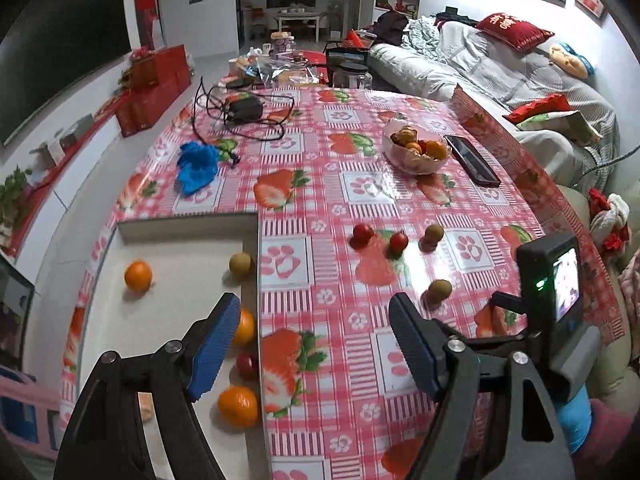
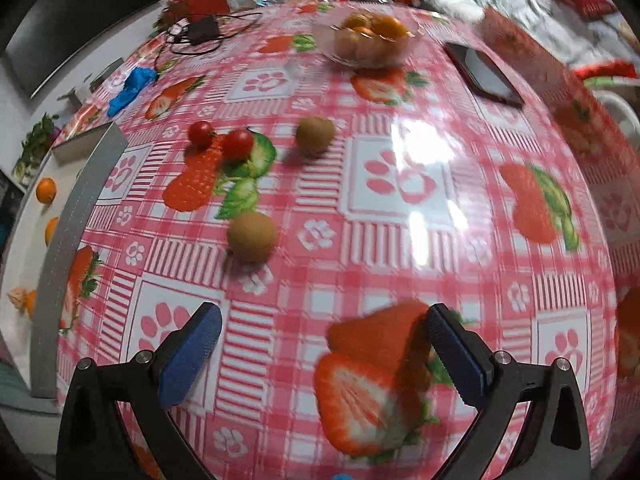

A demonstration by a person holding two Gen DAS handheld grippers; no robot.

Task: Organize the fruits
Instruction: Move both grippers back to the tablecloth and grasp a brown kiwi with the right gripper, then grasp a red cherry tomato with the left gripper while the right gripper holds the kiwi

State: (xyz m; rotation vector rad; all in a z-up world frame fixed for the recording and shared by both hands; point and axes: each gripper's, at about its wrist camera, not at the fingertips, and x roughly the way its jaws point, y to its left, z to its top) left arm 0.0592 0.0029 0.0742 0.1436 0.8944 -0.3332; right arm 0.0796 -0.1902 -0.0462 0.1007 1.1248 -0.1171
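Holding open with nothing between the blue pads: left gripper (image 1: 314, 320), poised over the right wall of the grey tray (image 1: 188, 222) at the near left of the table (image 1: 400, 400). Likewise spread and empty: right gripper (image 2: 324, 320), hanging above bare strawberry-print cloth, tilted steeply down. Inside the tray already: 3 oranges, far (image 1: 138, 275), middle (image 1: 246, 326) and near (image 1: 238, 406), plus 1 brown fruit (image 1: 241, 265) against the right wall and 1 red tomato (image 1: 246, 365) half hidden behind the left finger. Out on the cloth, right of the tray and well apart from it: 2 cherry tomatoes (image 2: 201, 134) (image 2: 238, 144) just beside each other, 1 far brown fruit (image 2: 315, 133) to their right, and 1 near brown fruit (image 2: 252, 236) closest to the right gripper. Farther off, a glass bowl (image 1: 416, 148) heaped with more fruit, a phone (image 1: 472, 160) to its right, a blue glove (image 1: 198, 166) far left. Reads as the gap between 2 pickups: roughly half of the loose fruit sorted, 4 pieces left outside. Next, probably: bring the right gripper forward and left to straddle the near brown fruit, lower until the pads flank its widest part, close gently. Worth minding: round fruit on slick cloth, apt to roll if nudged off-centre.
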